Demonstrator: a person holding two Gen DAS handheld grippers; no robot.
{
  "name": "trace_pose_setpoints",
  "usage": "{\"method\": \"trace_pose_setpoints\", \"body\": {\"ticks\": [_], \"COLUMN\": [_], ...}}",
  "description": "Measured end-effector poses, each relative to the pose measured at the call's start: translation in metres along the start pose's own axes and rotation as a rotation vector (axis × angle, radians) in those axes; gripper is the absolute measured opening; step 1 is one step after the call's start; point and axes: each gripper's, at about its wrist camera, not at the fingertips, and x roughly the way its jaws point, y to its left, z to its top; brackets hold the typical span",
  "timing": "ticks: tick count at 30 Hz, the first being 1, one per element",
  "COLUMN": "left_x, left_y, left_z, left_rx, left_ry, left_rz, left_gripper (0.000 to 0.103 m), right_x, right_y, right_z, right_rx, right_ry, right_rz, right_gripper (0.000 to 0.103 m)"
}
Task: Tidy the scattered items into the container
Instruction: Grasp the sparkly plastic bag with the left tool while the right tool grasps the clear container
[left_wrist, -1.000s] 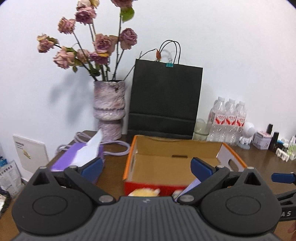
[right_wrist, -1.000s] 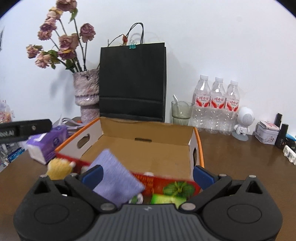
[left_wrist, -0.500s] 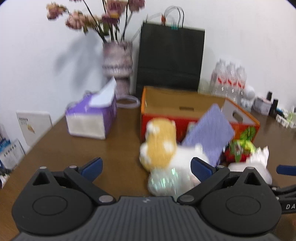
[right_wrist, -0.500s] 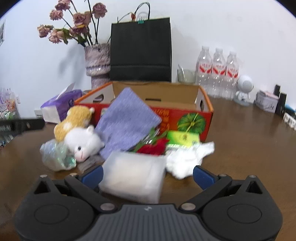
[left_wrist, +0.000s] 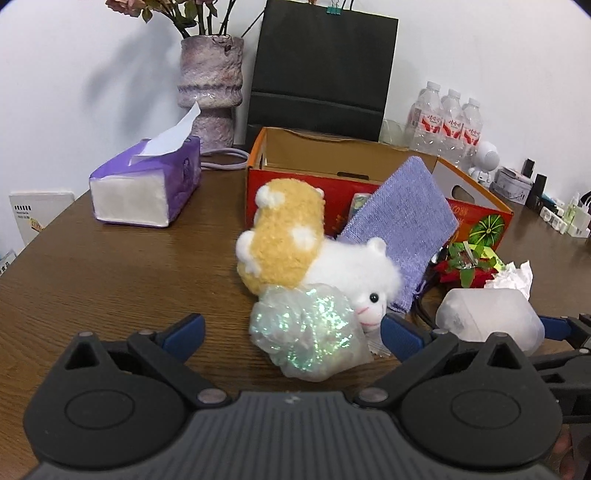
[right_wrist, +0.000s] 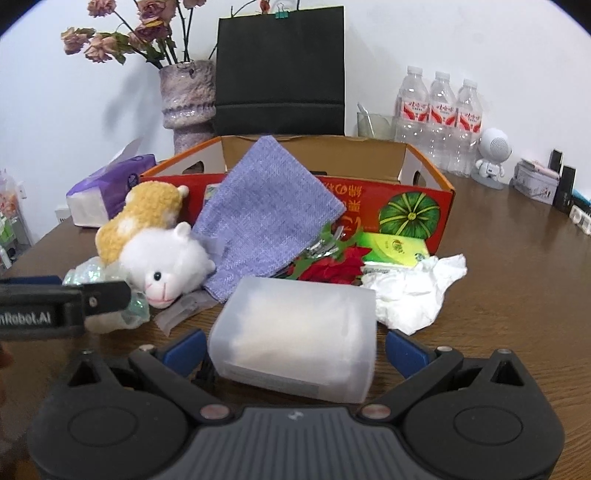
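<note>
The open cardboard box (right_wrist: 413, 199) stands on the brown table (right_wrist: 517, 295) with nothing visible inside it, and the scattered items lie heaped against its front: two plush toys — one yellow (left_wrist: 284, 236), one white (left_wrist: 354, 273) — one lilac cloth pouch (right_wrist: 262, 218) leaning on the box wall, one iridescent crumpled bag (left_wrist: 310, 332), one frosted plastic case (right_wrist: 295, 339), one red flower sprig (right_wrist: 332, 267), one green packet (right_wrist: 393, 247) and one crumpled white tissue (right_wrist: 410, 291). A second ago both cameras looked higher, at the box's interior and the wall; now they have dropped toward the heap. The left gripper (left_wrist: 291, 332) is spread wide around the iridescent bag, gripping nothing; the right gripper (right_wrist: 295, 347) is likewise spread, its fingers either side of the frosted case. Behind stand three water bottles (right_wrist: 439, 110), a black paper bag (right_wrist: 280, 74) and a purple tissue box (left_wrist: 147, 188).
</note>
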Motion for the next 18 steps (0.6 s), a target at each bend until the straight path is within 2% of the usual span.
{"method": "trace_pose_setpoints", "body": {"ticks": [2, 4, 5, 6, 7, 10, 18], "left_x": [0.002, 0.002, 0.001, 0.001, 0.002, -0.005, -0.021], "left_y": [-0.001, 0.000, 0.000, -0.001, -0.001, -0.002, -0.006], "left_z": [0.000, -0.002, -0.003, -0.004, -0.004, -0.007, -0.007], "left_rx": [-0.016, -0.039, -0.046, -0.052, -0.056, -0.055, -0.051], "left_ry": [0.001, 0.003, 0.001, 0.003, 0.008, -0.011, -0.052], "left_rz": [0.010, 0.011, 0.011, 0.010, 0.008, 0.006, -0.002], "left_gripper": [0.103, 0.092, 0.066, 0.050, 0.049, 0.045, 0.044], "right_x": [0.001, 0.003, 0.003, 0.003, 0.002, -0.003, -0.023], "right_y": [0.000, 0.001, 0.001, 0.002, 0.002, 0.002, -0.007], "right_z": [0.001, 0.001, 0.000, 0.000, 0.000, -0.001, -0.006], "right_rx": [0.010, 0.013, 0.015, 0.013, 0.008, -0.007, -0.002], "right_ry": [-0.006, -0.016, -0.020, -0.024, -0.029, -0.043, -0.085], "right_rz": [0.001, -0.011, -0.011, -0.005, 0.002, 0.012, 0.053], "right_gripper": [0.103, 0.103, 0.103, 0.100, 0.090, 0.087, 0.082]}}
